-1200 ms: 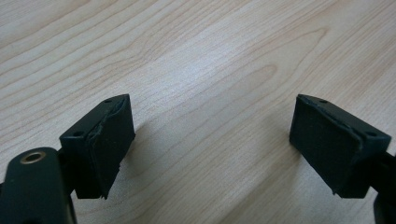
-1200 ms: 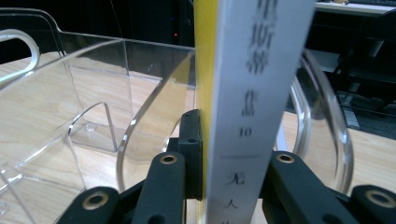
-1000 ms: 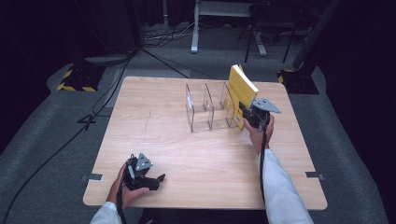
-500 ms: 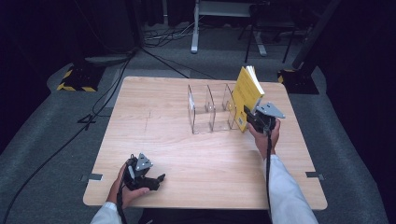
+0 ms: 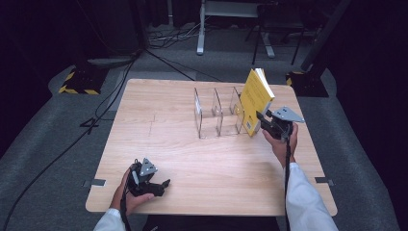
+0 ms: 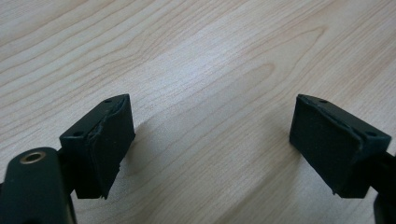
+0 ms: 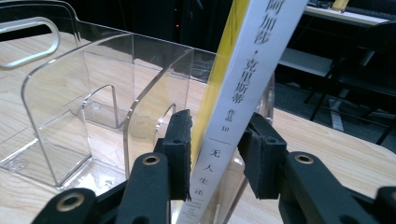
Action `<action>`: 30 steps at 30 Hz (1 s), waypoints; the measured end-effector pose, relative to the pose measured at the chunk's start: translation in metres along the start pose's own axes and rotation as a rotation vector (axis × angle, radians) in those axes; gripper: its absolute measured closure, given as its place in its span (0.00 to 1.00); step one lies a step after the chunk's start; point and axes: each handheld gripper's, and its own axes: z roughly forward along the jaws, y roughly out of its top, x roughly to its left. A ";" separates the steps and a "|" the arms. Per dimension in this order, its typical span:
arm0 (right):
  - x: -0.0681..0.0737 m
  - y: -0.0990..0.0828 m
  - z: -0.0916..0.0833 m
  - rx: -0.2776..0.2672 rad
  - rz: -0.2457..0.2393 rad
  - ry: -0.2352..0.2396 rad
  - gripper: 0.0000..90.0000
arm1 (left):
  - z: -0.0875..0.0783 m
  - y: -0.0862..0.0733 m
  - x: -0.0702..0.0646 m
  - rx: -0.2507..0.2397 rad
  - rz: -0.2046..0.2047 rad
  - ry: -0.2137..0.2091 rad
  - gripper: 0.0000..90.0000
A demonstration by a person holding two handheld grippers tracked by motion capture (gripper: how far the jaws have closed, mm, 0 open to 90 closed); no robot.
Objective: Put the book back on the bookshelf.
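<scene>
A yellow book [image 5: 255,98] with a white spine [image 7: 243,88] stands tilted at the right end of a clear acrylic divider rack [image 5: 216,113]. My right gripper [image 5: 262,119] is shut on the book's lower spine, one pad on each cover [image 7: 215,149]. The rack's clear compartments [image 7: 79,107] lie to the book's left and hold nothing. Near the table's front left edge my left gripper [image 5: 161,185] rests low in a hand. Its pads stand wide apart over bare wood [image 6: 212,144] with nothing between them.
The light wooden table [image 5: 192,159] has bare wood between the rack and the front edge. Dark floor with cables [image 5: 110,101] and a yellow-black striped base [image 5: 77,82] surround it. A metal stand [image 5: 308,79] is beyond the far right corner.
The right gripper has shifted the book slightly left and stood it more upright against the rack's right end. The left gripper has stayed put.
</scene>
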 end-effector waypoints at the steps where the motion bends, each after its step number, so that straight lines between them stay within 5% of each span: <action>1: -0.001 0.001 -0.001 0.009 0.000 0.007 0.70 | 0.000 0.000 0.000 0.000 0.000 0.000 0.16; 8: -0.007 0.008 -0.010 0.084 -0.024 0.067 0.62 | 0.000 0.000 0.000 0.000 0.000 0.000 0.16; 23: -0.015 0.016 -0.029 0.157 -0.057 0.143 0.48 | 0.000 0.000 0.000 0.000 0.000 0.000 0.16; 30: -0.010 0.018 -0.039 0.195 -0.123 0.187 0.45 | 0.000 0.000 0.000 0.000 0.000 0.000 0.16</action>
